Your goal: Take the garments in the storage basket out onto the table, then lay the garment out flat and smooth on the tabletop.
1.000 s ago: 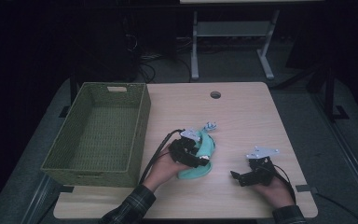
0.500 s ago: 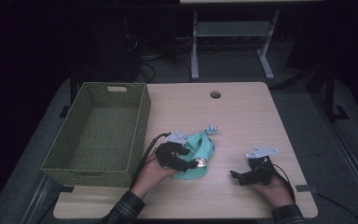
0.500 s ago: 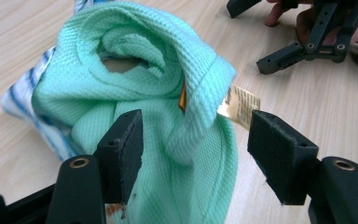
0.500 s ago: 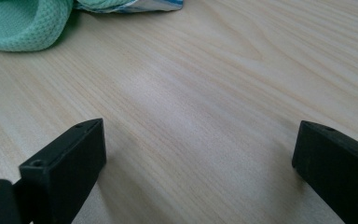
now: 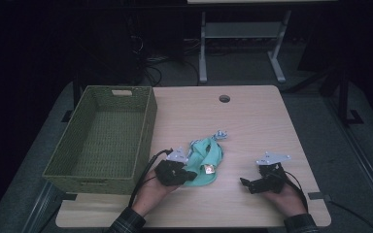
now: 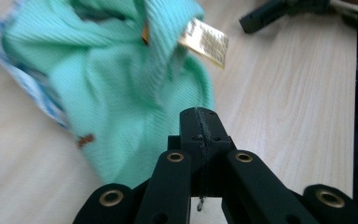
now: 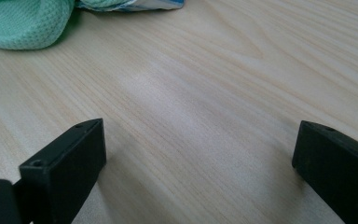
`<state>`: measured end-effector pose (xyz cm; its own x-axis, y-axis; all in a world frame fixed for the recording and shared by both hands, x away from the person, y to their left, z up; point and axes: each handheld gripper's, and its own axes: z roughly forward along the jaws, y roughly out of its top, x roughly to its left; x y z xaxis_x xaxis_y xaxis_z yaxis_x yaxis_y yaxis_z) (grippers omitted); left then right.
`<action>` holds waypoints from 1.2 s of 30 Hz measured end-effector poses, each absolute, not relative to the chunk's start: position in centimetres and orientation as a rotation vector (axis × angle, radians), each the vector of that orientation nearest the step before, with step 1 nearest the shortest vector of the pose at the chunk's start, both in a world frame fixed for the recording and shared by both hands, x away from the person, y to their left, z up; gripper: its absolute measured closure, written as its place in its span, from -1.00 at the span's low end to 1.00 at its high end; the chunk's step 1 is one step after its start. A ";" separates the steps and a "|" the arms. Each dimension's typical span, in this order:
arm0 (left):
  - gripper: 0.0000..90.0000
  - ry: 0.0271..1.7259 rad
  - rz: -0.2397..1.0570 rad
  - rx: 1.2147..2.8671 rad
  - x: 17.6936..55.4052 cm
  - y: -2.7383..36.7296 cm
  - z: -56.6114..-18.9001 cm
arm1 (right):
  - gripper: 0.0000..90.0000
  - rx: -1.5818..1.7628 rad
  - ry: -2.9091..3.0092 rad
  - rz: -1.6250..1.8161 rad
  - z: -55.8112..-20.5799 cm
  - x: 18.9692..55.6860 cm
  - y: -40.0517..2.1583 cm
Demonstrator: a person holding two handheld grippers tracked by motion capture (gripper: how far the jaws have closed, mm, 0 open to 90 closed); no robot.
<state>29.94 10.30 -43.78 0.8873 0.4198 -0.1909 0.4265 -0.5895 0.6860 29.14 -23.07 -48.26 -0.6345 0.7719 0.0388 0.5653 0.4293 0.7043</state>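
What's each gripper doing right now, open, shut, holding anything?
Left gripper: jaws just closed, shut at the edge of the green garment; cloth between the pads cannot be told.
Right gripper: open, empty, above the table.

The counter [image 5: 252, 126] is a pale wood top with rounded corners and a small round hole [image 5: 224, 98] near its far edge. A green woven basket [image 5: 102, 167] stands on its left side, reaching to the near left corner. A crumpled mint-green cloth [image 5: 209, 158] with a gold tag [image 6: 207, 41] lies near the middle of the near half, just right of the basket.
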 end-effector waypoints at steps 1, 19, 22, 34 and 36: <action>0.99 0.604 -0.008 2.274 29.8 10.0 -44.0 | -0.95 1.155 2.396 1.014 -48.3 29.1 -23.1; 0.98 0.582 0.021 2.353 30.6 9.1 -46.2 | -0.76 1.156 2.407 1.000 -48.0 29.0 -23.1; 0.97 0.592 0.020 2.339 30.5 9.0 -46.3 | -0.60 1.143 2.430 1.038 -47.4 29.3 -23.3; 0.95 0.593 0.015 2.341 30.6 9.1 -46.3 | -0.07 1.066 2.400 1.164 -45.5 30.7 -22.3; 0.95 0.580 0.021 2.358 30.7 9.1 -46.2 | -0.02 1.063 2.410 1.180 -45.4 31.2 -22.0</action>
